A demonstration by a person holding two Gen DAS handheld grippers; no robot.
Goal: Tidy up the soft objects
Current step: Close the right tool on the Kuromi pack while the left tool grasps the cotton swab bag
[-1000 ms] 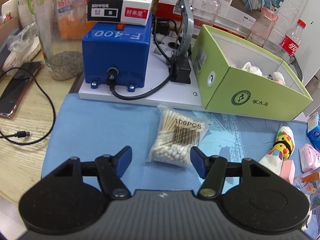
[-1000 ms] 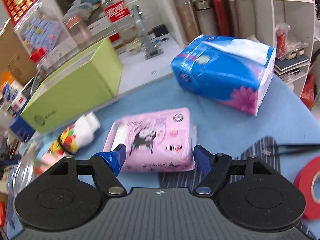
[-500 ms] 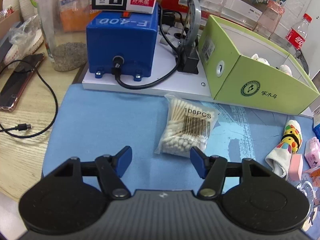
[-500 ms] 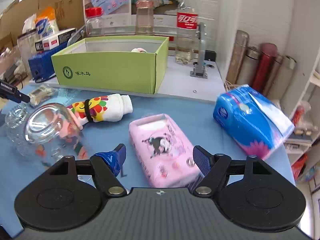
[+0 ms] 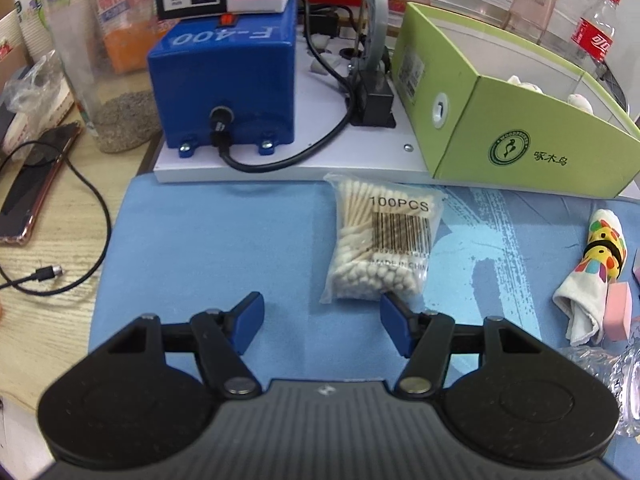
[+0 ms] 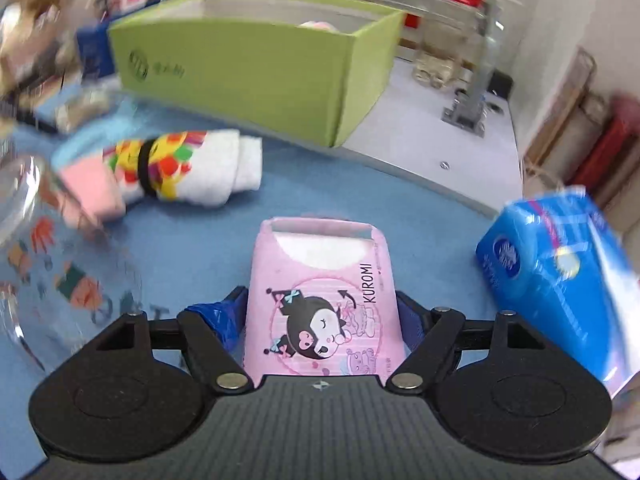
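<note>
My right gripper [image 6: 320, 316] has its blue fingers on both sides of a pink Kuromi tissue pack [image 6: 322, 292] on the blue mat; the jaws touch its sides. A rolled white sock with a colourful print [image 6: 188, 168] lies beyond it, and a blue tissue pack [image 6: 556, 280] lies to the right. The open green box [image 6: 256, 68] stands behind. My left gripper [image 5: 322, 318] is open and empty just short of a bag of cotton swabs [image 5: 384, 244]. The green box [image 5: 520, 132] and the sock [image 5: 596, 264] also show in the left wrist view.
A glass jar [image 6: 44, 264] lies at the left of the right wrist view, next to a pink sponge [image 6: 94, 192]. A blue machine [image 5: 228, 88] with a cable, a plastic container [image 5: 108, 64], a phone [image 5: 32, 184] and a cola bottle [image 5: 596, 32] surround the mat.
My right gripper has moved forward around the pink tissue pack, which now sits between its fingers. My left gripper has drifted slightly closer to the cotton swab bag.
</note>
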